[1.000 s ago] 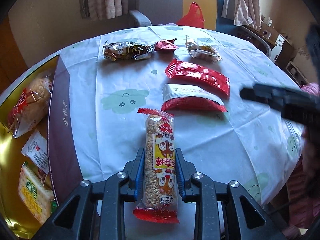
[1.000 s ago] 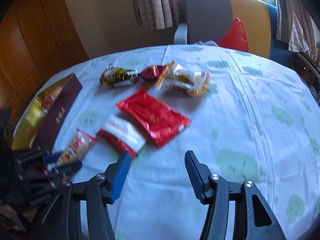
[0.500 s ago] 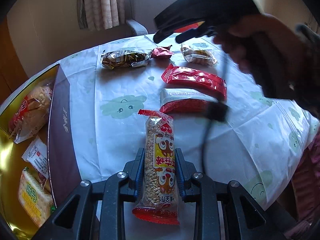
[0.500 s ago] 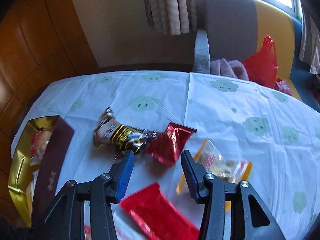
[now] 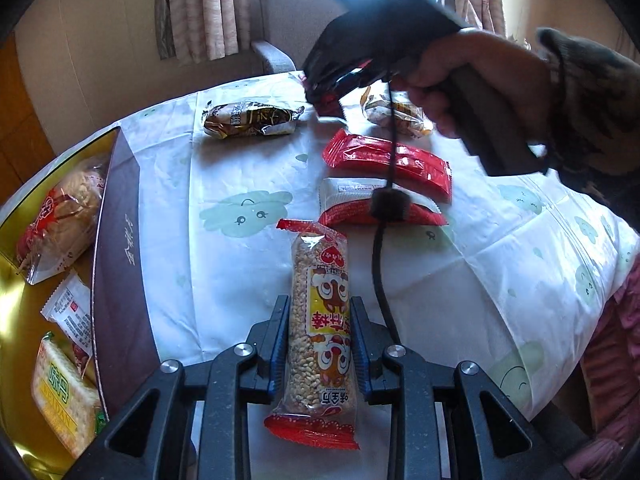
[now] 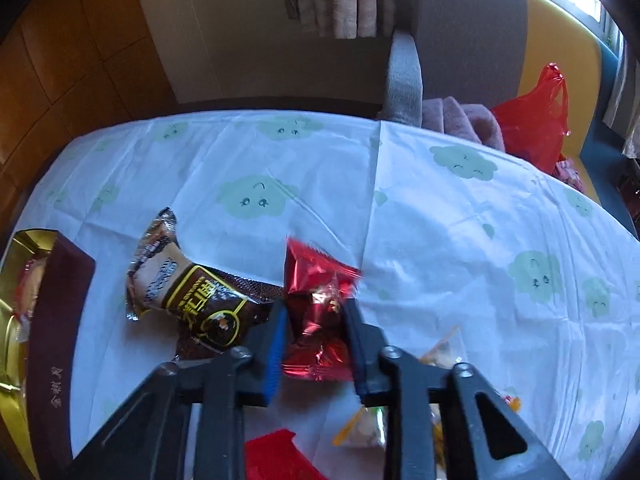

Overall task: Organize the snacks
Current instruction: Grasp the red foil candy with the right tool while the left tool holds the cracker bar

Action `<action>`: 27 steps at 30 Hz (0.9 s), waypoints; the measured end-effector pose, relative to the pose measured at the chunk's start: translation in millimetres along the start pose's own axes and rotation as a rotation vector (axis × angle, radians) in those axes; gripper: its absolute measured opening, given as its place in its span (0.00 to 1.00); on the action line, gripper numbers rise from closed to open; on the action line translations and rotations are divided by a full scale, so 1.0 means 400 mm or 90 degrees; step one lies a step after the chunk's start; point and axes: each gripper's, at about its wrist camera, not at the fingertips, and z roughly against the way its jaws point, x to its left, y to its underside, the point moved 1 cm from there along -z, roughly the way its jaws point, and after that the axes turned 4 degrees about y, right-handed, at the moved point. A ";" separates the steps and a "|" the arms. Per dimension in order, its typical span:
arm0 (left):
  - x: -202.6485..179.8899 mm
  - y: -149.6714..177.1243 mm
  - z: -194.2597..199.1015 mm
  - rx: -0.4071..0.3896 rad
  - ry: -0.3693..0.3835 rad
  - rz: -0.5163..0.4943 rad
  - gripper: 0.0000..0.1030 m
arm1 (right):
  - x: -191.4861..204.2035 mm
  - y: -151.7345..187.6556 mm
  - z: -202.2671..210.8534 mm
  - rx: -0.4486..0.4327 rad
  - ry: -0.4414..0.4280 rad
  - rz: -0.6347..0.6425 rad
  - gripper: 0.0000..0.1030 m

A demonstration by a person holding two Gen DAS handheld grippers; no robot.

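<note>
Grain-bar packet [image 5: 320,336] is clamped lengthwise by the left tool [image 5: 319,346], its lower end cut off from the tabletop [image 5: 224,264] by the tool body. Partly hidden behind a dangling cable, a red-and-white packet [image 5: 352,206] and a red packet [image 5: 384,162] are seen. At the left edge, a gold box [image 5: 16,320] with a dark wall holds several wrapped snacks, only partly visible. Farther off, a small red foil packet [image 6: 316,312] has just been closed on by the right tool [image 6: 316,344], beside a brown packet [image 6: 192,300].
</note>
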 end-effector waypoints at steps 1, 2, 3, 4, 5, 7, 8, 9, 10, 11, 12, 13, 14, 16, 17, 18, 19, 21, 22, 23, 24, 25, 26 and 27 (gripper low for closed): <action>0.000 0.001 -0.001 0.000 0.000 0.002 0.28 | -0.004 0.004 0.019 -0.010 -0.005 -0.002 0.21; 0.000 0.001 -0.001 0.000 0.000 0.004 0.28 | -0.003 0.010 0.043 -0.021 -0.009 0.002 0.21; 0.000 0.000 -0.002 -0.001 0.000 0.005 0.28 | -0.001 0.016 0.062 -0.028 -0.017 0.006 0.21; 0.000 0.001 -0.003 -0.001 -0.001 0.007 0.28 | 0.003 0.027 0.088 -0.038 -0.025 0.014 0.21; 0.001 0.000 -0.003 -0.001 -0.001 0.009 0.28 | 0.008 0.038 0.108 -0.046 -0.028 0.020 0.21; 0.002 0.000 -0.003 -0.001 0.000 0.013 0.28 | 0.014 0.068 0.152 -0.059 -0.034 0.029 0.21; 0.003 0.000 -0.004 -0.001 0.000 0.014 0.28 | 0.014 0.087 0.173 -0.064 -0.037 0.031 0.21; 0.003 0.000 -0.004 -0.002 0.000 0.015 0.28 | 0.014 0.103 0.190 -0.068 -0.039 0.031 0.21; 0.002 0.000 -0.005 -0.002 0.000 0.016 0.28 | 0.012 0.126 0.209 -0.069 -0.038 0.032 0.21; 0.002 0.000 -0.005 -0.002 0.000 0.017 0.28 | 0.009 0.151 0.227 -0.071 -0.036 0.031 0.21; 0.001 0.000 -0.006 -0.001 0.000 0.018 0.28 | 0.005 0.175 0.243 -0.073 -0.032 0.029 0.21; 0.001 0.000 -0.006 -0.001 0.000 0.019 0.28 | -0.002 0.201 0.260 -0.074 -0.028 0.025 0.21; 0.003 -0.002 -0.008 -0.001 0.000 0.021 0.28 | -0.011 0.232 0.277 -0.074 -0.023 0.018 0.22; 0.002 -0.001 -0.008 -0.001 -0.002 0.022 0.28 | -0.036 0.286 0.295 -0.069 -0.007 0.002 0.22; 0.002 -0.002 -0.009 -0.001 -0.004 0.021 0.28 | -0.045 0.310 0.303 -0.067 0.002 -0.004 0.22; 0.000 -0.002 -0.009 -0.001 -0.006 0.020 0.28 | -0.055 0.335 0.307 -0.064 0.011 -0.013 0.22; -0.001 -0.002 -0.010 -0.001 -0.008 0.018 0.28 | -0.066 0.366 0.312 -0.058 0.019 -0.024 0.22; -0.003 -0.004 -0.009 0.002 -0.013 0.018 0.28 | -0.079 0.412 0.314 -0.051 0.039 -0.033 0.22; -0.004 -0.005 -0.008 0.003 -0.015 0.019 0.28 | -0.084 0.439 0.312 -0.047 0.055 -0.037 0.22; -0.004 -0.006 -0.007 0.005 -0.019 0.022 0.28 | -0.088 0.458 0.309 -0.043 0.060 -0.044 0.22; -0.004 -0.007 -0.005 0.008 -0.025 0.024 0.28 | -0.092 0.474 0.306 -0.040 0.063 -0.050 0.22; -0.004 -0.007 -0.002 0.009 -0.031 0.026 0.28 | -0.092 0.488 0.303 -0.041 0.069 -0.053 0.22; -0.003 -0.006 0.004 0.007 -0.033 0.027 0.28 | -0.090 0.498 0.308 -0.054 0.073 -0.051 0.22; -0.004 -0.007 0.011 0.004 -0.034 0.027 0.28 | -0.089 0.505 0.308 -0.058 0.078 -0.051 0.22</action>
